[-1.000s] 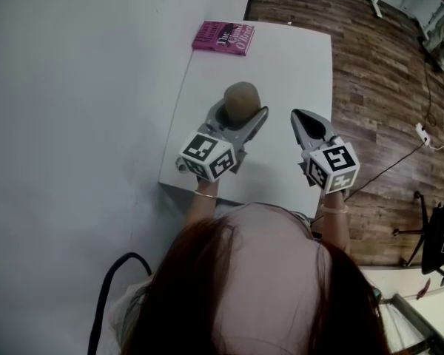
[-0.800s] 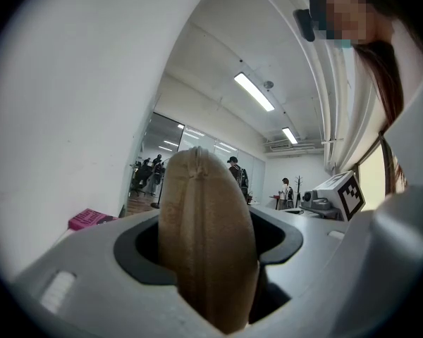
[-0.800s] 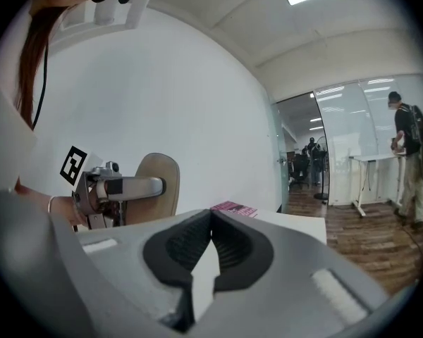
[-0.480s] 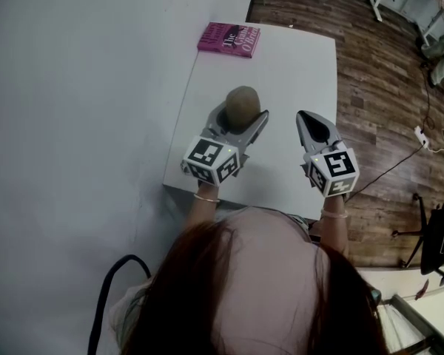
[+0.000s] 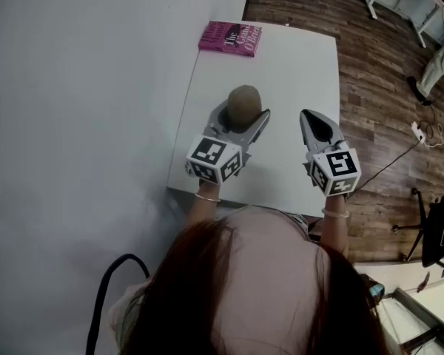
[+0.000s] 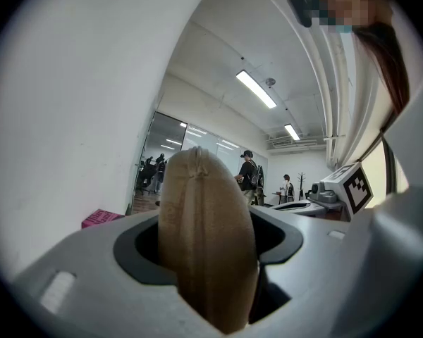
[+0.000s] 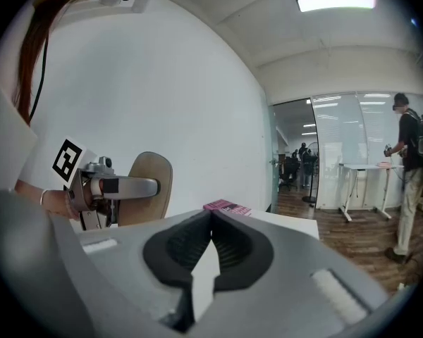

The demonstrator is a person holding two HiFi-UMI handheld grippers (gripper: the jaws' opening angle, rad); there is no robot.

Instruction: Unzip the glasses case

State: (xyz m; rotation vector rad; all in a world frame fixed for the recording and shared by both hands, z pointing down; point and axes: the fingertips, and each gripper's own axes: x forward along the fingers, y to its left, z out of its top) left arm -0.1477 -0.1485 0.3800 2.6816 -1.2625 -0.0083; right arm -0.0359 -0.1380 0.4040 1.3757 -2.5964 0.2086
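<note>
One tan glasses case (image 5: 243, 100) stands on end above the white table (image 5: 300, 58), pinched between the jaws of the left gripper (image 5: 241, 122), with its seam facing that gripper's camera. At 3 o'clock of the case and apart from it, the right gripper (image 5: 308, 117) has its jaws pressed together with nothing between them. A pink book (image 5: 230, 38) lies at 12 o'clock, at the table's far edge.
</note>
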